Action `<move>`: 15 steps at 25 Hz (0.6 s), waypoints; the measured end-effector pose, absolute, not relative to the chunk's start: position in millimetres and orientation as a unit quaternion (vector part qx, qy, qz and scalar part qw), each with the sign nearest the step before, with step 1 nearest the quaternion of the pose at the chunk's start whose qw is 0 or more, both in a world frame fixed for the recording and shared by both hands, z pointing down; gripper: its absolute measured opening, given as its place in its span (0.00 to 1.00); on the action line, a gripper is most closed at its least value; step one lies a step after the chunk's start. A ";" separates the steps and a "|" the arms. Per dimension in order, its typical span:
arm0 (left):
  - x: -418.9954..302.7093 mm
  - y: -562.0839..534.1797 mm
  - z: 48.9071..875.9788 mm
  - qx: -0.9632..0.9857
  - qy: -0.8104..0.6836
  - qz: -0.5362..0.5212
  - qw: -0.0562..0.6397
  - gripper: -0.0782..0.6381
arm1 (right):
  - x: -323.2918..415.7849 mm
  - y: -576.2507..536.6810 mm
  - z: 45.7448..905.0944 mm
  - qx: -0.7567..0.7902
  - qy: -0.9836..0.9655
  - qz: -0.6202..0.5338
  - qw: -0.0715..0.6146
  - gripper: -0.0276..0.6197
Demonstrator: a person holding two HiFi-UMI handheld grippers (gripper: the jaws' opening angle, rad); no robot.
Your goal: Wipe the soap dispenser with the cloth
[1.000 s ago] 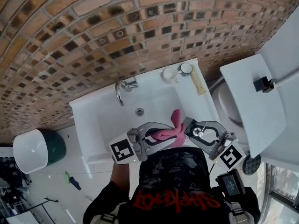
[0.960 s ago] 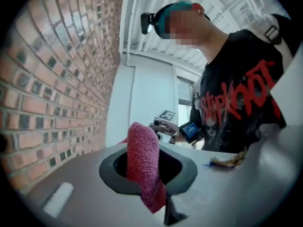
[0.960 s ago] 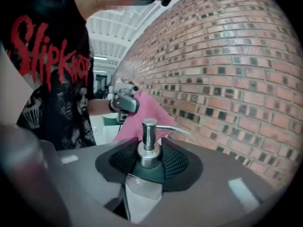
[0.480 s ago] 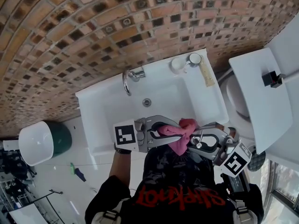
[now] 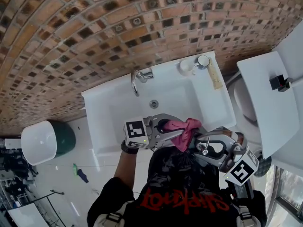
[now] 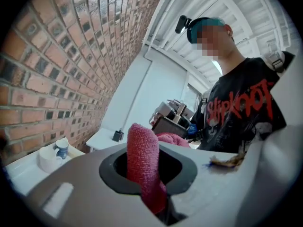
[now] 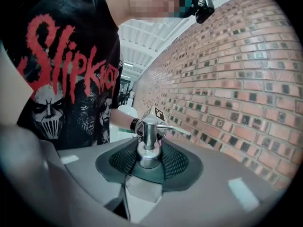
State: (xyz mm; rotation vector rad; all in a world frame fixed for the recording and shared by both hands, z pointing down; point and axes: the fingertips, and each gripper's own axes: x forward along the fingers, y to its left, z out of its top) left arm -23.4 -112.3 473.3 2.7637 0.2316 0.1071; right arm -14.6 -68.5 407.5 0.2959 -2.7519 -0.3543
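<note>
Pink cloth [image 6: 142,169], soft and limp, is clamped in the fingers of the left gripper [image 5: 176,132] beside the sink [image 5: 102,122] front edge. There the soap dispenser [image 7: 148,145], rigid and probably slippery, is gripped at its neck by the right gripper [image 5: 202,144].

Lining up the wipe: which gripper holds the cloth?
The left gripper, with the pink cloth pinched between its jaws. The right gripper is shut on the dispenser at its metal pump instead.
</note>
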 end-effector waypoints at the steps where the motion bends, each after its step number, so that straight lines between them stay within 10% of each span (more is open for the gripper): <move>1: -23.3 -113.4 482.1 0.979 0.077 0.050 0.182 0.18 | -15.1 -67.8 406.3 0.106 -0.971 -0.125 0.174 0.28; 8: -33.2 -141.9 559.1 0.970 -0.042 0.234 0.045 0.18 | -25.9 -57.9 403.7 0.085 -0.974 -0.118 0.174 0.27; 15: -24.5 -137.4 406.3 0.994 0.025 -0.047 0.100 0.18 | -40.9 -42.6 429.7 0.029 -0.963 -0.136 0.231 0.27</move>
